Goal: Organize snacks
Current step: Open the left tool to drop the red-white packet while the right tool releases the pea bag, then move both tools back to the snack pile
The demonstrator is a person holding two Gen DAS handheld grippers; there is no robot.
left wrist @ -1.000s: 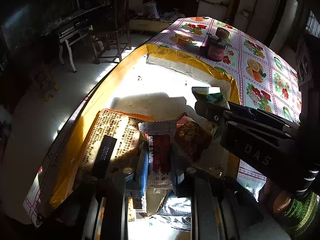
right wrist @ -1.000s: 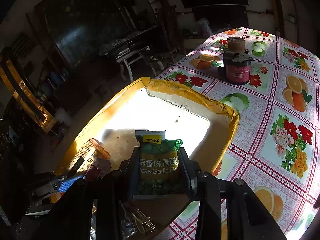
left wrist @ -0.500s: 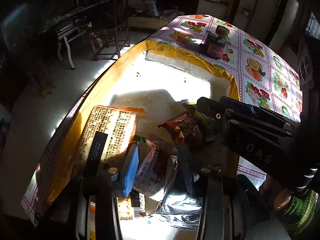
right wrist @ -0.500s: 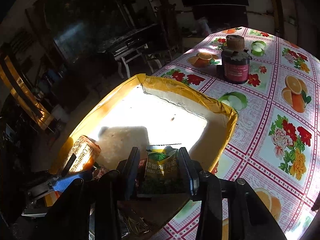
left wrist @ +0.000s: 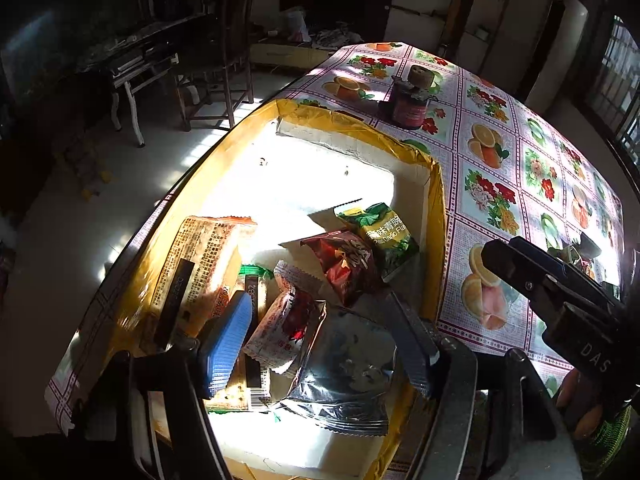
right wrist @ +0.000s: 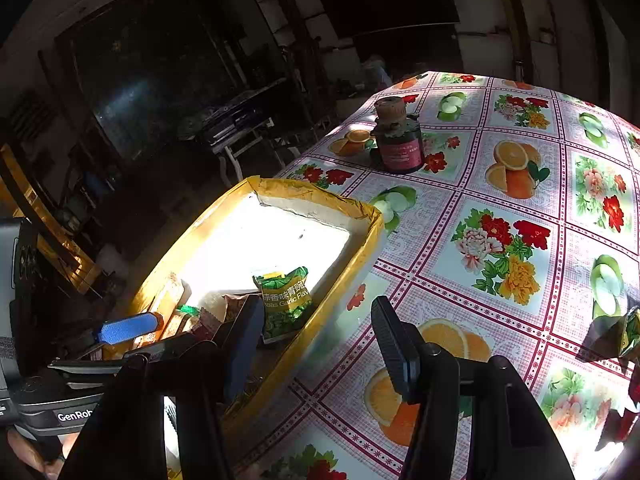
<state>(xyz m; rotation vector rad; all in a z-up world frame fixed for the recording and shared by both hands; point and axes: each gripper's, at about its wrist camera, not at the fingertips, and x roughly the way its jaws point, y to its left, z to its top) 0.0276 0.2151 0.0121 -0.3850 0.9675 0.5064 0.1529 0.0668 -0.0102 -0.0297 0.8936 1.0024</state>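
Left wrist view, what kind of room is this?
Probably a home dining or living room: a table under a fruit-and-flower patterned oilcloth, a dark wooden chair on a pale tiled floor.

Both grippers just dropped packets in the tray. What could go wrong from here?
1. The left gripper has just been opening, but the red-and-white packet and silver packet lie between its fingers; lifting out might drag them.
2. The green pea packet leans near the yellow tray wall and might tip out.
3. The right gripper, just opened and empty, straddles that wall and could clip it.
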